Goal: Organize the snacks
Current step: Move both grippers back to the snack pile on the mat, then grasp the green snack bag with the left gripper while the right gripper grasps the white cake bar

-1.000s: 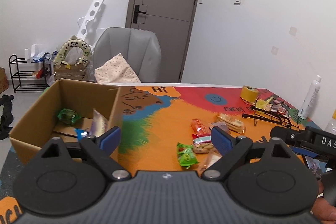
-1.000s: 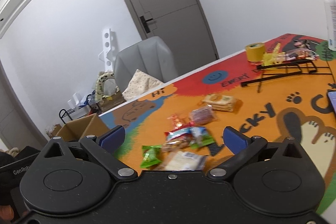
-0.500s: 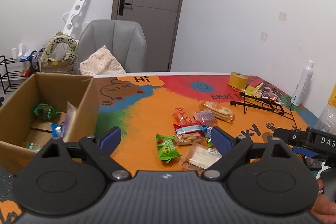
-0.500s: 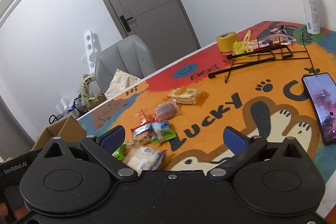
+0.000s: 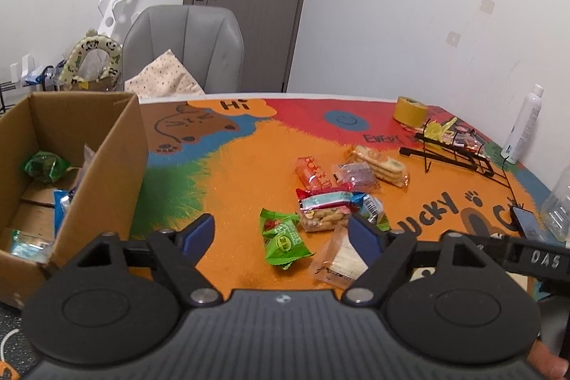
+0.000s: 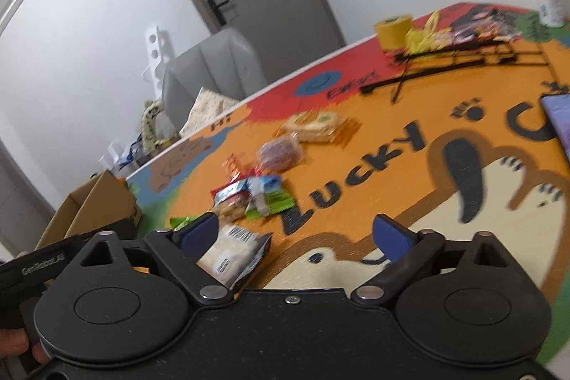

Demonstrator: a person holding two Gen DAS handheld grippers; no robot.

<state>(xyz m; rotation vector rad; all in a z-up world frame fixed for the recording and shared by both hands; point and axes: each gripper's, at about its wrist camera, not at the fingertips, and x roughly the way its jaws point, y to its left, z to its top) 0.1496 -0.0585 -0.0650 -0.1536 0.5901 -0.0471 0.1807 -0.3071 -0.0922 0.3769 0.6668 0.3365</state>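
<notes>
Several snack packets lie loose on the colourful table mat (image 5: 231, 173): a green packet (image 5: 283, 239), a clear pack of white wafers (image 5: 338, 260), a peanut pack (image 5: 322, 209), a red packet (image 5: 313, 173), a purple one (image 5: 354, 175) and a cracker pack (image 5: 379, 164). A cardboard box (image 5: 107, 162) at the left holds a few snacks. My left gripper (image 5: 281, 234) is open and empty, just above the green packet. My right gripper (image 6: 295, 234) is open and empty near the wafer pack (image 6: 231, 253); the peanut pack (image 6: 231, 198) lies beyond.
A black wire rack (image 5: 452, 152) with snacks, a yellow tape roll (image 5: 409, 109) and a white bottle (image 5: 522, 125) stand at the far right. A phone (image 5: 527, 225) lies near the right edge. A grey chair (image 5: 185, 48) stands behind the table.
Both grippers have swung right and moved in toward the snack pile; the box has slid to the left of the left wrist view. Both stay open.
</notes>
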